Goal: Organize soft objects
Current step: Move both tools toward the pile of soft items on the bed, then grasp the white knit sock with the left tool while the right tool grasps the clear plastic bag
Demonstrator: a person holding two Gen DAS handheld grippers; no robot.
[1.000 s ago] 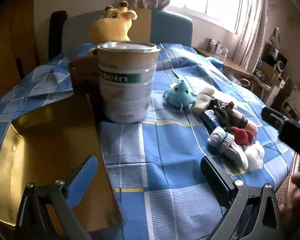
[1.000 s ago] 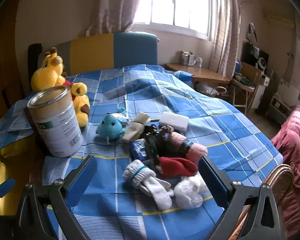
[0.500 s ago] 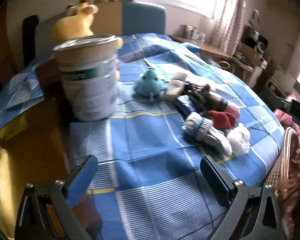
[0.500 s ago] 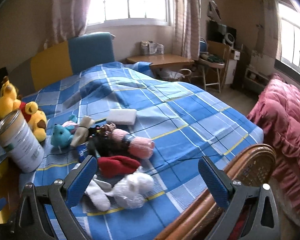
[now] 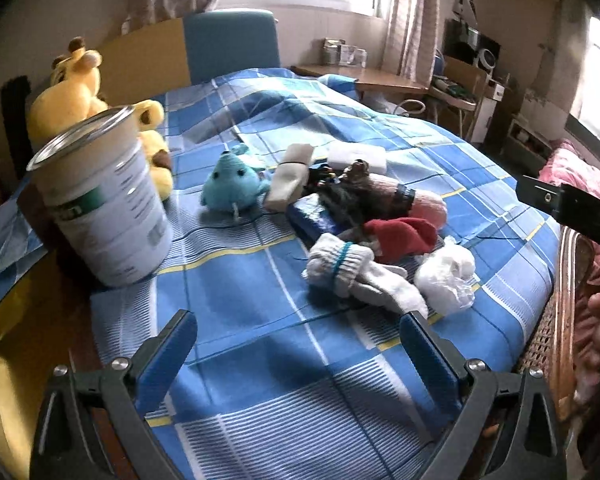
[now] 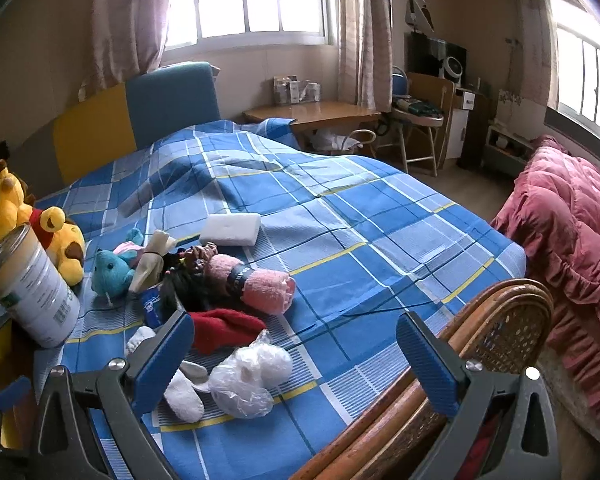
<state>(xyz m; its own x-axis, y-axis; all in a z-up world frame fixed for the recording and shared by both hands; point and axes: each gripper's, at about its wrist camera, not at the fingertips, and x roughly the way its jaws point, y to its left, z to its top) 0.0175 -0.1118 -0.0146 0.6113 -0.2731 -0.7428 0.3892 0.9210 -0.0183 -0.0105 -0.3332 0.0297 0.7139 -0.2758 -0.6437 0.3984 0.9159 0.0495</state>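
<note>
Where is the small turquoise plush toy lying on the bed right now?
In both views, the small turquoise plush toy lies left of centre, between the white metal tin and the rolled beige sock.

On the bed (image 6: 380,220) lie one tin can (image 5: 104,200), one blue plush toy (image 5: 232,184), two yellow plush toys (image 6: 40,236), one white sponge (image 6: 230,229), one pink rolled towel (image 6: 256,284), one red sock (image 5: 402,236), one white sock (image 5: 356,270), one beige sock (image 5: 290,180) and one plastic-wrapped white bundle (image 5: 446,278).

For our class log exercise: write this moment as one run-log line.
left hand-held gripper: open, empty | right hand-held gripper: open, empty | soft items: piled on bed | tin can: upright, beside pile
</note>
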